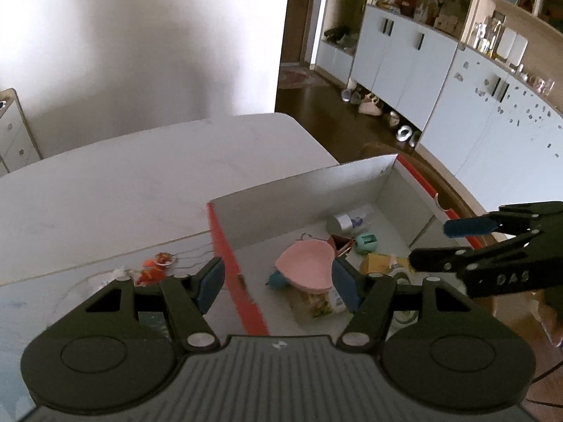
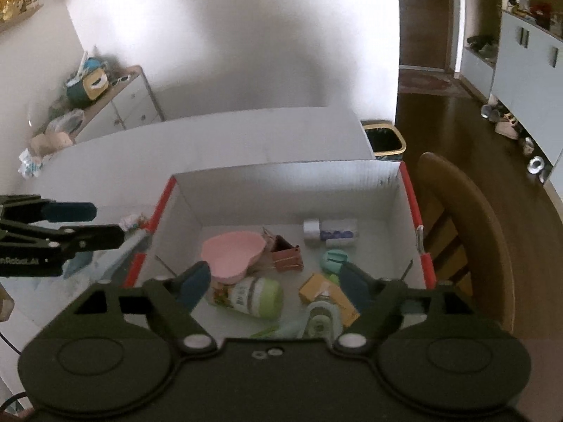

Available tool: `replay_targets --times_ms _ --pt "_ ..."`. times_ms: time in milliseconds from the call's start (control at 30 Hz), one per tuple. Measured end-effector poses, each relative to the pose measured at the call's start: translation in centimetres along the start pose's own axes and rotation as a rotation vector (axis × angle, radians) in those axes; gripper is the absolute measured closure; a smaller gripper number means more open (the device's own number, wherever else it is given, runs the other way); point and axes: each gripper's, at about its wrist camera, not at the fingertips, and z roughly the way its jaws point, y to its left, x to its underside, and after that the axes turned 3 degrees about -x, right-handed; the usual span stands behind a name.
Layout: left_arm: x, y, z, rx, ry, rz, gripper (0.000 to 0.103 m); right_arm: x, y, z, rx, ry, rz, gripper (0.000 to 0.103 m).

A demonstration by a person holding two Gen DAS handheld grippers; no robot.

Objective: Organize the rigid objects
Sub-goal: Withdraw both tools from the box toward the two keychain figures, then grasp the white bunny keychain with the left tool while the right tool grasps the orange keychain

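Both tongs gape empty: left tongs [image 1: 278,283] straddle the box's red edge, right tongs [image 2: 274,281] hover over the box [image 2: 281,183]. Remaining orange keychain trinkets [image 1: 155,269] lie on the surface [image 1: 140,190], lower left of my left view, strung roughly left-right. I'd swing left, descend squarely and pinch across their short side.

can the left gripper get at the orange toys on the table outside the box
Probably yes. The left hand-held gripper is open and empty; the orange toys lie uncovered on the table, left of the box's red wall, beside its left finger.
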Motion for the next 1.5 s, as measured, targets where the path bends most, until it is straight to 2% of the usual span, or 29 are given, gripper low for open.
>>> replay_targets --times_ms 67,133,300,700,833,967,1267,1500 --pt "0.4 1.1 -0.7 0.0 -0.015 0.004 0.036 0.2 0.7 -0.1 -0.002 -0.011 0.017 0.016" --pt "0.7 2.2 -1.3 -0.007 -0.031 0.009 0.026 0.5 1.4 0.0 -0.004 -0.021 0.031 0.012" --pt "1.7 5.7 -2.0 -0.021 -0.047 -0.007 0.025 1.0 4.1 0.0 -0.031 -0.058 0.049 0.001" --pt "4.4 13.1 -1.4 -0.048 -0.056 -0.049 0.023 0.8 11.4 2.2 -0.072 -0.077 0.049 0.001" --pt "5.4 15.0 -0.1 -0.059 -0.054 -0.036 0.023 0.3 14.5 3.6 -0.119 -0.057 -0.013 0.001" --pt "6.4 16.6 1.3 -0.063 -0.061 -0.018 0.023 -0.3 17.4 5.3 -0.119 -0.051 -0.055 0.001" --pt "7.4 19.4 5.1 -0.064 -0.028 -0.018 0.023 -1.9 21.2 11.1 -0.02 0.002 -0.063 0.002" --pt "7.9 20.5 7.4 -0.062 -0.019 0.011 0.023 -2.7 21.7 15.7 0.032 0.055 -0.063 0.011"
